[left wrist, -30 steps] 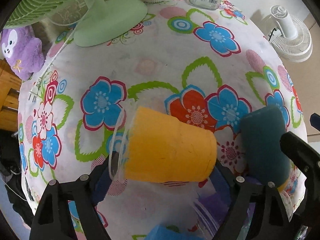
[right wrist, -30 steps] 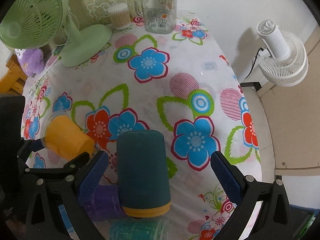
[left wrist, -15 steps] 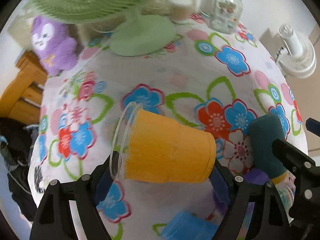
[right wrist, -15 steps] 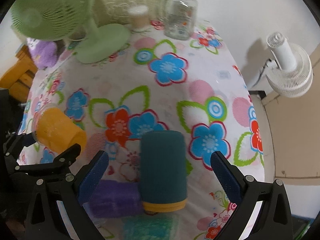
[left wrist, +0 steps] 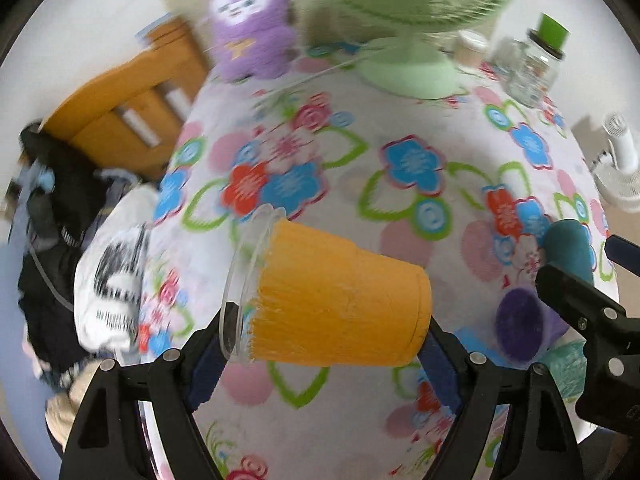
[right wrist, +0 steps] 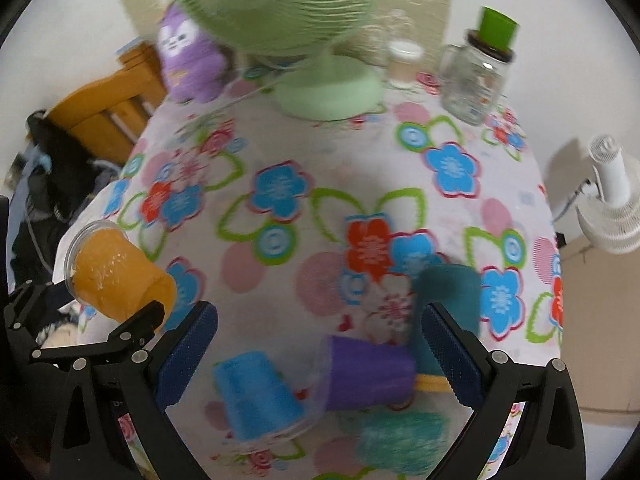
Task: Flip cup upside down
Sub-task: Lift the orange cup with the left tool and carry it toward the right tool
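My left gripper [left wrist: 320, 348] is shut on an orange cup [left wrist: 336, 300] with a clear rim. It holds the cup on its side above the flowered tablecloth [left wrist: 400, 184], rim to the left, base to the right. The same cup shows at the left of the right wrist view [right wrist: 116, 276], lifted off the table. My right gripper [right wrist: 320, 356] is open and empty above a blue cup [right wrist: 256, 396], a purple cup [right wrist: 368, 372] and a dark teal cup [right wrist: 448, 292], all lying on their sides.
A green fan [right wrist: 324, 84], a glass jar with a green lid [right wrist: 476, 80], a small white container [right wrist: 404, 64] and a purple plush toy [right wrist: 188, 60] stand at the table's far end. A white fan [right wrist: 612, 208] stands off the right edge. A wooden chair [left wrist: 120, 108] is at left.
My left gripper has lifted the orange cup higher and swung left. My right gripper has pulled back and up from the dark teal cup, so more cups show beneath it.
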A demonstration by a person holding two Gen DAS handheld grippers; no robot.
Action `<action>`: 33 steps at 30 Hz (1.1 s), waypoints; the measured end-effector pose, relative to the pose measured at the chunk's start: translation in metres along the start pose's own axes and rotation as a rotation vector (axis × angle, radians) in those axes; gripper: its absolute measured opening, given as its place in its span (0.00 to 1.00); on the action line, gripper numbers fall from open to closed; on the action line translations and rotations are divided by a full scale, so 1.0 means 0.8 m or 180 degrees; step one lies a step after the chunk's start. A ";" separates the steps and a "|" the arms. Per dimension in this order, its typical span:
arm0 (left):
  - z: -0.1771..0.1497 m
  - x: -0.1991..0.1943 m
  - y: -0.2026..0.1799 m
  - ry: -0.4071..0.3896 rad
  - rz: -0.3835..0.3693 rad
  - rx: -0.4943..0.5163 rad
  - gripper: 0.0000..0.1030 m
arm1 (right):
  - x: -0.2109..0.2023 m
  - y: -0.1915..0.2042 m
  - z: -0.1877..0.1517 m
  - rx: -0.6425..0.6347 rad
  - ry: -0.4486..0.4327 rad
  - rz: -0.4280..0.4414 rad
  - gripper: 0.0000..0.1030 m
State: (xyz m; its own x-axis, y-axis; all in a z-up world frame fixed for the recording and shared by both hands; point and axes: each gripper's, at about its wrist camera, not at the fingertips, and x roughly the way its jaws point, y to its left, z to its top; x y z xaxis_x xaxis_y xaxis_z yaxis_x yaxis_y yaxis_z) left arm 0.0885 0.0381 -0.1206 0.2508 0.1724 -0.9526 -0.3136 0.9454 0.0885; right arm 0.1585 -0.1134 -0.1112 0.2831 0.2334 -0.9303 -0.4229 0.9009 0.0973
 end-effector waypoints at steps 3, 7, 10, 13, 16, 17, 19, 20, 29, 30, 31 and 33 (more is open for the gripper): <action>-0.021 0.002 0.023 0.0041 0.0058 -0.0215 0.84 | 0.003 0.025 -0.007 -0.0127 0.0033 0.0056 1.00; -0.050 0.009 0.040 0.0127 -0.0012 -0.0483 0.84 | 0.012 0.050 -0.020 -0.0276 0.0125 0.0077 1.00; -0.069 0.019 0.042 0.0227 -0.0042 -0.0560 0.84 | 0.022 0.061 -0.028 -0.0339 0.0221 0.0097 1.00; -0.081 0.029 0.042 0.0294 -0.0091 -0.0636 0.84 | 0.030 0.069 -0.036 -0.0395 0.0276 0.0089 1.00; -0.090 0.038 0.043 0.0330 -0.0107 -0.0662 0.84 | 0.041 0.069 -0.042 -0.0380 0.0345 0.0088 1.00; -0.092 0.040 0.042 0.0339 -0.0122 -0.0672 0.84 | 0.043 0.069 -0.043 -0.0360 0.0359 0.0084 1.00; -0.096 0.043 0.041 0.0343 -0.0164 -0.0696 0.84 | 0.047 0.068 -0.046 -0.0346 0.0372 0.0060 1.00; -0.098 0.045 0.040 0.0342 -0.0190 -0.0704 0.84 | 0.049 0.068 -0.048 -0.0350 0.0376 0.0038 1.00; -0.104 0.061 0.028 0.0388 -0.0264 -0.0578 0.85 | 0.047 0.070 -0.052 -0.0355 0.0304 -0.0077 1.00; -0.104 0.062 0.027 0.0406 -0.0269 -0.0549 0.85 | 0.046 0.070 -0.052 -0.0346 0.0290 -0.0081 1.00; -0.104 0.064 0.026 0.0422 -0.0273 -0.0531 0.85 | 0.045 0.070 -0.052 -0.0338 0.0277 -0.0088 1.00; -0.103 0.062 0.028 0.0444 -0.0318 -0.0503 0.85 | 0.042 0.072 -0.052 -0.0322 0.0258 -0.0108 1.00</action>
State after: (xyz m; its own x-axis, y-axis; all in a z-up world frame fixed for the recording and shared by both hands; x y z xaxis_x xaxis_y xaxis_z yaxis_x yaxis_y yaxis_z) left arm 0.0183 0.0448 -0.1901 0.1623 0.0298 -0.9863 -0.4359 0.8989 -0.0446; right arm 0.1077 -0.0694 -0.1516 0.2300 0.1694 -0.9583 -0.5000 0.8654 0.0330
